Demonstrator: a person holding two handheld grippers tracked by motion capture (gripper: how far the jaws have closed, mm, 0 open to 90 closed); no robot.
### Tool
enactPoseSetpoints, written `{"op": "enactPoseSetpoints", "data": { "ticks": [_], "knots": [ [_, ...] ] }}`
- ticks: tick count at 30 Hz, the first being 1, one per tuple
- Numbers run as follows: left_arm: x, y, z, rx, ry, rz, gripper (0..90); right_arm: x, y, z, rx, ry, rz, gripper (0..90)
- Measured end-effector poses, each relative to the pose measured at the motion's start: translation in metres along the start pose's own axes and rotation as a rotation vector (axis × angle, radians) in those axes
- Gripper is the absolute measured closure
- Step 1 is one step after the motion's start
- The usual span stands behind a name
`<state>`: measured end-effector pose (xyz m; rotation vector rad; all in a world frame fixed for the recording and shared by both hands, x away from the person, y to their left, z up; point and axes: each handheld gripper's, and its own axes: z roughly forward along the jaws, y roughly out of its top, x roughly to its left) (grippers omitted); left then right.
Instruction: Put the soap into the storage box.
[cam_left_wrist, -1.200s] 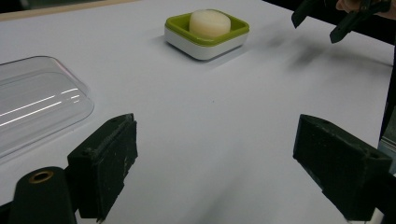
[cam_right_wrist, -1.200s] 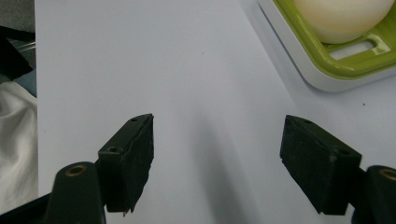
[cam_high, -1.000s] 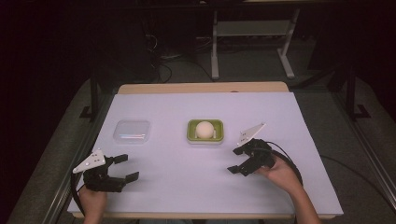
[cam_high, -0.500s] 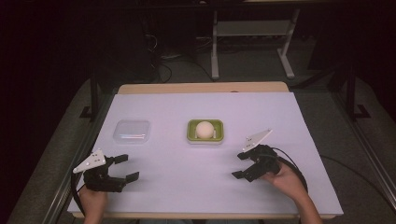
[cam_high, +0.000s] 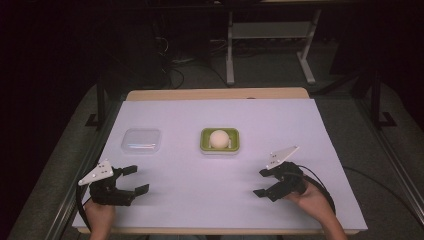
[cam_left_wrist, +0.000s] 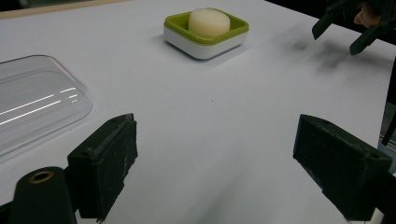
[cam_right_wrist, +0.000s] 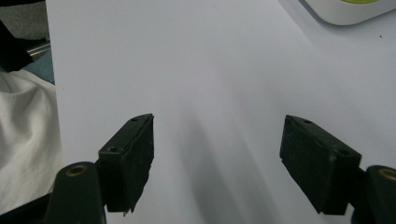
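The left hand-held gripper (cam_high: 131, 180) is resting low over the near left part of the white worktop (cam_high: 300, 130), its jaws standing wide apart and grasping nothing. The right hand-held gripper (cam_high: 264, 183) is sitting at the near right, also released, jaws spread with only bare worktop between them. Ahead of the left hand-held gripper and slightly to its left, a clear plastic lid (cam_high: 141, 140) is lying flat. Farther ahead, between the two grippers' lines, a green and white dish (cam_high: 205, 143) is holding a pale round soap bar (cam_high: 219, 138). A white cloth (cam_right_wrist: 23, 140) is showing beyond the worktop edge in the right gripper view.
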<state>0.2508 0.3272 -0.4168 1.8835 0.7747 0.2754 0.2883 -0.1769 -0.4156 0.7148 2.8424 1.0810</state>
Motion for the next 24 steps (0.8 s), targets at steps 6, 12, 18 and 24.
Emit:
{"op": "enactPoseSetpoints", "data": {
  "ticks": [6,12,18,24],
  "knots": [
    [0.0,0.0,0.0,0.0,0.0,0.0,13.1,0.002,-0.011,-0.003,-0.017,-0.007,0.014,25.7],
    [0.0,0.0,0.001,0.0,-0.002,-0.005,13.1,0.006,-0.021,-0.005,-0.033,-0.007,0.033,26.1],
    [-0.001,0.0,0.001,0.005,-0.003,-0.002,13.1,0.01,-0.028,-0.011,-0.047,-0.019,0.033,26.1],
    [-0.001,0.0,0.001,0.007,-0.005,0.002,13.1,0.017,-0.037,-0.011,-0.061,-0.022,0.049,26.1]
  ]
}}
